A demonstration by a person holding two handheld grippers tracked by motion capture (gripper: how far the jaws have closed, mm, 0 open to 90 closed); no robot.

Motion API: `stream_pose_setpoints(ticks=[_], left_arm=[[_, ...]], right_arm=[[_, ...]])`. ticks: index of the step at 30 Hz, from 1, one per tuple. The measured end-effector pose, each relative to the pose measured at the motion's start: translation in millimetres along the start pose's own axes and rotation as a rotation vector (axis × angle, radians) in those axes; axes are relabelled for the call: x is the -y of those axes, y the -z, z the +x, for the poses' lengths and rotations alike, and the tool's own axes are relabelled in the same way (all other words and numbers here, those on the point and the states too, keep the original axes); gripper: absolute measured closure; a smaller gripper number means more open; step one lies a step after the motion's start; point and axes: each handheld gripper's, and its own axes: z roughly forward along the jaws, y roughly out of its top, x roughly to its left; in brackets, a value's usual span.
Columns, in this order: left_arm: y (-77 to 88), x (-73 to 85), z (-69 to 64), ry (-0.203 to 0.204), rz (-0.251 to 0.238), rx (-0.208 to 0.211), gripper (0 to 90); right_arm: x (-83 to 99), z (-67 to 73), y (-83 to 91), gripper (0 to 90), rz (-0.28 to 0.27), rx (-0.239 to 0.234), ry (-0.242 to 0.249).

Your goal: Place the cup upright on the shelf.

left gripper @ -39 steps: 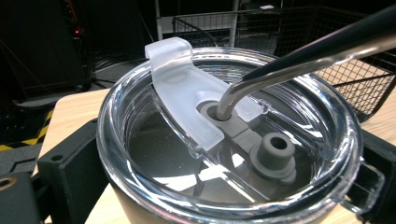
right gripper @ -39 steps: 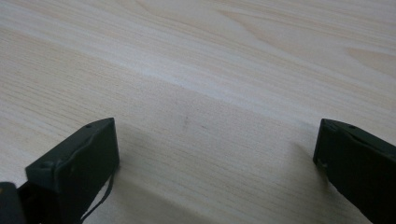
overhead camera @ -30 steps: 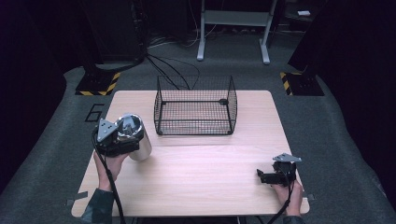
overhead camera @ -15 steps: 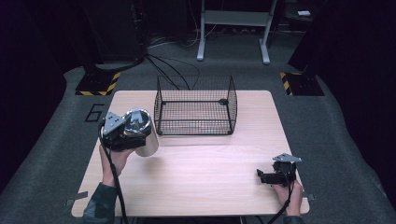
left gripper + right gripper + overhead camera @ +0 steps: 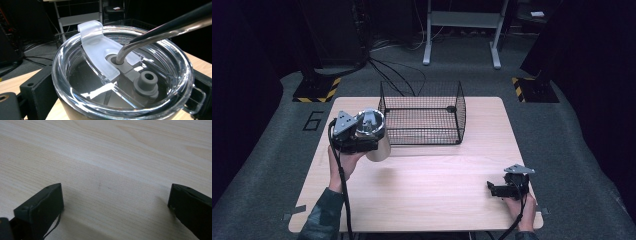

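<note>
The right gripper (image 5: pixel 116 207) looks down along its two black jaws at a pale wood-grain desk (image 5: pixel 112 157). The jaws stand wide apart, one rising at about 8 o'clock, the other at about 4 o'clock, with nothing between them but bare desk. Each jaw throws a soft shadow on the wood beside it. A thin dark strand hangs under the 8 o'clock jaw.

left gripper (image 5: pixel 362 135): raised, clamped | right gripper (image 5: pixel 492 189): low, jaws apart
</note>
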Motion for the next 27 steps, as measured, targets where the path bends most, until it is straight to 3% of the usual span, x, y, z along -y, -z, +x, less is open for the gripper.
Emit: stream_pose_setpoints(ticks=[27], left_arm=[[-30.8,-42.2,-11.6,-0.01,-0.018,0.081,3.7]], right_arm=[[0.0,0.3,0.1,0.0,0.001,0.002,-0.005]])
